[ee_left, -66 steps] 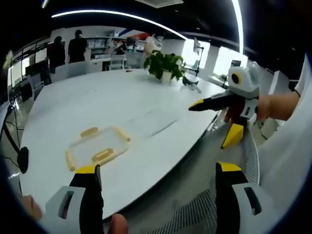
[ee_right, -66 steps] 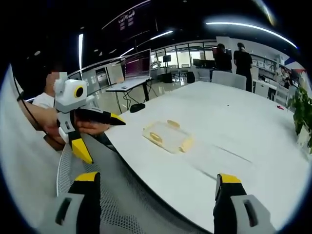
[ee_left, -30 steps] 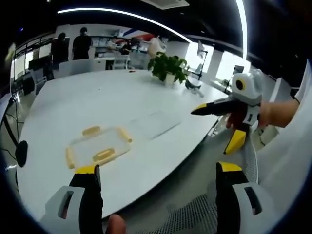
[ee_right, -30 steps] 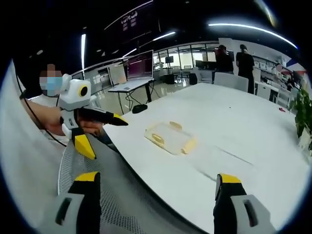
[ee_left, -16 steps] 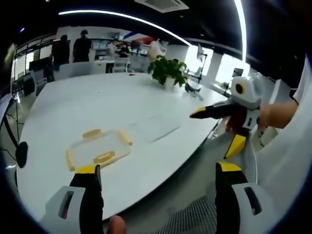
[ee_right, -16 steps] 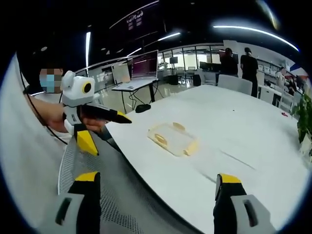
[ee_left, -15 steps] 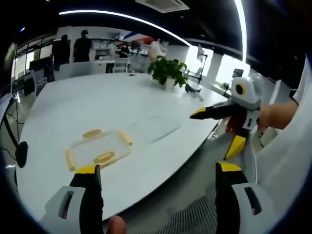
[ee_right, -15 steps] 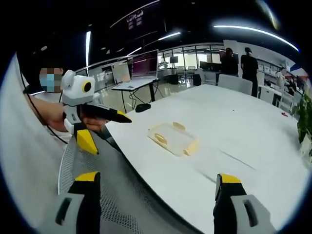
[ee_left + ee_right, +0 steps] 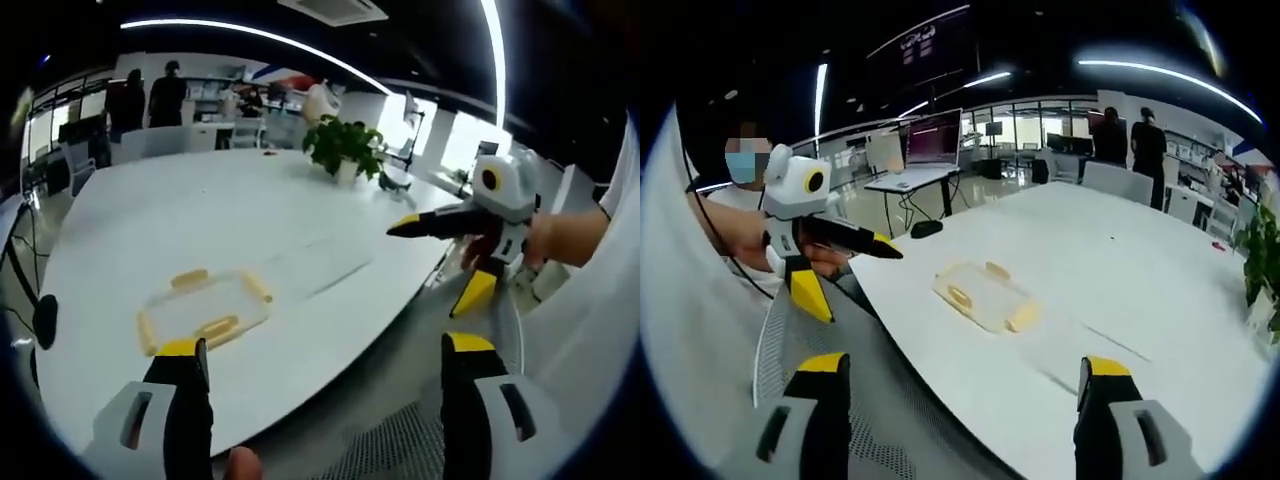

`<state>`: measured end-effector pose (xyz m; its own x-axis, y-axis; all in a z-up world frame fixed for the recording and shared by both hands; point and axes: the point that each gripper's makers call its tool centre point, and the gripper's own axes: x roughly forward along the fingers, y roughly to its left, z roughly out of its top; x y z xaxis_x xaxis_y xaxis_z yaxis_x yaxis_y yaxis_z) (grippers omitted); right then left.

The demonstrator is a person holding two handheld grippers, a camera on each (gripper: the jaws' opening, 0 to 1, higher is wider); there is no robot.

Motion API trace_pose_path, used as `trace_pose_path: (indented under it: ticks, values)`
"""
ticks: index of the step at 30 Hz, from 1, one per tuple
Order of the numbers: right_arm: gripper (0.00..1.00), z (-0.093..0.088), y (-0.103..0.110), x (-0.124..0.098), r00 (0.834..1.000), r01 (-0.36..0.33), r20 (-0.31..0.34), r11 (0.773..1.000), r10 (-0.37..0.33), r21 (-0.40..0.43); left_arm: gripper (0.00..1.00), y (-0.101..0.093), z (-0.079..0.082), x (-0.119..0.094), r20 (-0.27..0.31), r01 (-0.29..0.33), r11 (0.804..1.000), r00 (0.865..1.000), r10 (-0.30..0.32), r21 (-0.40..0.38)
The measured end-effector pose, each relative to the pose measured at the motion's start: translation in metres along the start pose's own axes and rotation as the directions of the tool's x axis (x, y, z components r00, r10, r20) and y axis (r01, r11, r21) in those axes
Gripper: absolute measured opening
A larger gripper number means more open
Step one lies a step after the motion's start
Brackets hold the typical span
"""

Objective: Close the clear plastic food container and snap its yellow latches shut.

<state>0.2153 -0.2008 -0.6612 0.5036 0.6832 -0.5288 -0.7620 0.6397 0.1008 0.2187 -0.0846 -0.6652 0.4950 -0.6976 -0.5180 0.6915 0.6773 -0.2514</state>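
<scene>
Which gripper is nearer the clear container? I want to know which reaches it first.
Left, probably. The left gripper hangs just off the table edge by the container; the right gripper hovers farther along that edge.

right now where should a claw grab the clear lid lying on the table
Probably its long edge nearest the table edge, coming in low from the person's side: the clear lid lies flat beside the container, so only a thin rim is there to pinch.

Clear glossy plastic container [image 9: 203,310], yellow plastic latches [image 9: 216,327], smooth matt white table [image 9: 200,215]
</scene>
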Motion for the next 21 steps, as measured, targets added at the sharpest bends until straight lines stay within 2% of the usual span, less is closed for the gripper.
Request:
trace_pose_path:
  ticks: [5, 6, 7, 13, 16, 21]
  values:
    - [0.92, 0.013, -0.006, 0.002, 0.999, -0.013, 0.04, 1.0, 0.013, -0.008, 0.94, 0.011, 0.006, -0.004, -0.009, -0.008, 0.998, 1.0, 0.008, 0.063]
    - [0.92, 0.016, -0.007, 0.003, 0.999, -0.012, 0.047, 1.0, 0.012, -0.012, 0.93, 0.016, 0.008, -0.006, -0.018, -0.009, 0.993, 1.0, 0.011, 0.114]
    - [0.91, 0.019, -0.007, 0.003, 0.999, -0.014, 0.05, 1.0, 0.014, -0.017, 0.92, 0.018, 0.01, -0.007, -0.011, -0.01, 0.992, 1.0, 0.012, 0.129]
    - [0.9, 0.027, -0.005, 0.008, 0.999, -0.022, 0.049, 0.998, 0.025, -0.059, 0.9, 0.027, 0.022, -0.01, 0.016, 0.006, 0.992, 1.0, -0.008, 0.127]
    - [0.89, 0.026, -0.003, 0.013, 0.999, -0.035, 0.028, 0.993, 0.039, -0.114, 0.9, 0.028, 0.022, -0.01, -0.002, 0.012, 0.989, 1.0, -0.012, 0.15]
    - [0.9, 0.029, -0.003, 0.02, 0.998, -0.05, 0.017, 0.991, 0.053, -0.125, 0.9, 0.031, 0.02, -0.013, -0.013, 0.045, 0.985, 0.999, -0.043, 0.168]
